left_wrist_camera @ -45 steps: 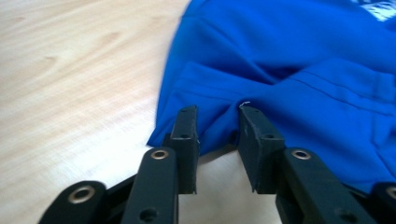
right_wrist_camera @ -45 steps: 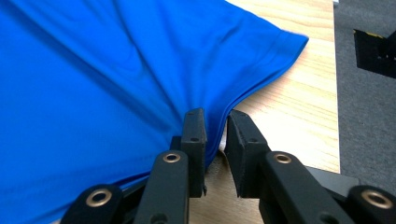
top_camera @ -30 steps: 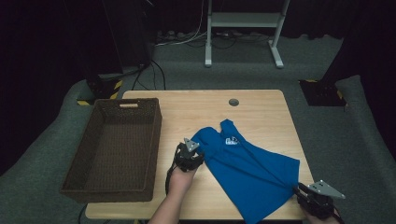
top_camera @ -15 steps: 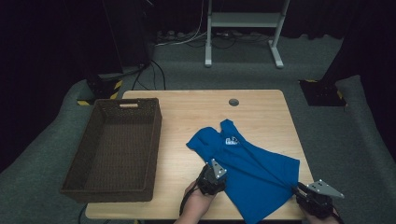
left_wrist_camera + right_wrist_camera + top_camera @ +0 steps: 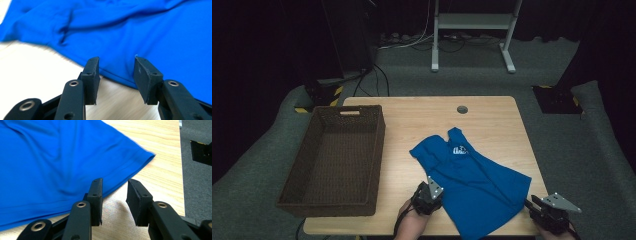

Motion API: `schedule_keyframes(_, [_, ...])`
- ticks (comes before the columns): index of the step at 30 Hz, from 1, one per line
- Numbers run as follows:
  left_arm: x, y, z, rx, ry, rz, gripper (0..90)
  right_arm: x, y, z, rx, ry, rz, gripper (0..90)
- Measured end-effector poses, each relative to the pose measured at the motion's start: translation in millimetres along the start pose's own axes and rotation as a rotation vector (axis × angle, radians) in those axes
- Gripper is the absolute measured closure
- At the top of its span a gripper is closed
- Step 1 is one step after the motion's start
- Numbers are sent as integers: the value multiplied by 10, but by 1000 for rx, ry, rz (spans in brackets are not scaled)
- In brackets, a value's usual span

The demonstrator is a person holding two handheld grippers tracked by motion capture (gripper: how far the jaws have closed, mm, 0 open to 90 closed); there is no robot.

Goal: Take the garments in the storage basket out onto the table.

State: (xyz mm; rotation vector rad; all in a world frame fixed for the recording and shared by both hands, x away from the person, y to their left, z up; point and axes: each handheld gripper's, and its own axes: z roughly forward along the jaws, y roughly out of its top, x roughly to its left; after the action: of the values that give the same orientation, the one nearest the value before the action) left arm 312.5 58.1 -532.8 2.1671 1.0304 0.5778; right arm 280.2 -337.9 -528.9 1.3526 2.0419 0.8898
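Blue shirt [image 5: 472,185]: lies flat on the wooden surface [image 5: 422,125], right of the wicker basket [image 5: 334,160], collar end far, hem toward the person.
Long axis: runs diagonally, from the collar near the surface's middle to the hem at the near right edge.
Change: left gripper [image 5: 428,196] has come from beside the collar end a second ago down to the shirt's near left edge.
Left jaws: spread, having just narrowed slightly; the shirt's edge [image 5: 117,75] sits just beyond the tips, nothing pinched.
Right gripper [image 5: 548,212]: waits at the hem corner [image 5: 147,157], jaws spread over bare wood, holding nothing.
Meaning: both hands now flank the hem end, probably ready to grasp it.
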Motion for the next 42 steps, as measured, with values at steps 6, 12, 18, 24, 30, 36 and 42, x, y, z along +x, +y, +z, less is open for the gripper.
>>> schedule_keyframes(6, [314,-160,-119,11,59,-55,562,18,4,-1,5,-3,-5,652])
schedule_keyframes(12, [566,-186,-99,18,134,-98,558,34,5,25,17,1,-13,651])
schedule_keyframes(18, [539,-156,-118,13,105,-124,507,56,0,36,27,14,-18,651])
schedule_keyframes(24, [380,-257,-182,-7,46,-130,432,117,10,66,36,29,-33,648])
schedule_keyframes(30, [362,-337,-183,-46,25,-144,408,211,112,42,17,4,-66,642])
schedule_keyframes(36, [380,-355,-223,-26,-1,-115,356,345,361,117,25,6,-130,634])
schedule_keyframes(42, [420,-394,-247,-25,-20,-119,341,494,629,407,63,21,-168,633])
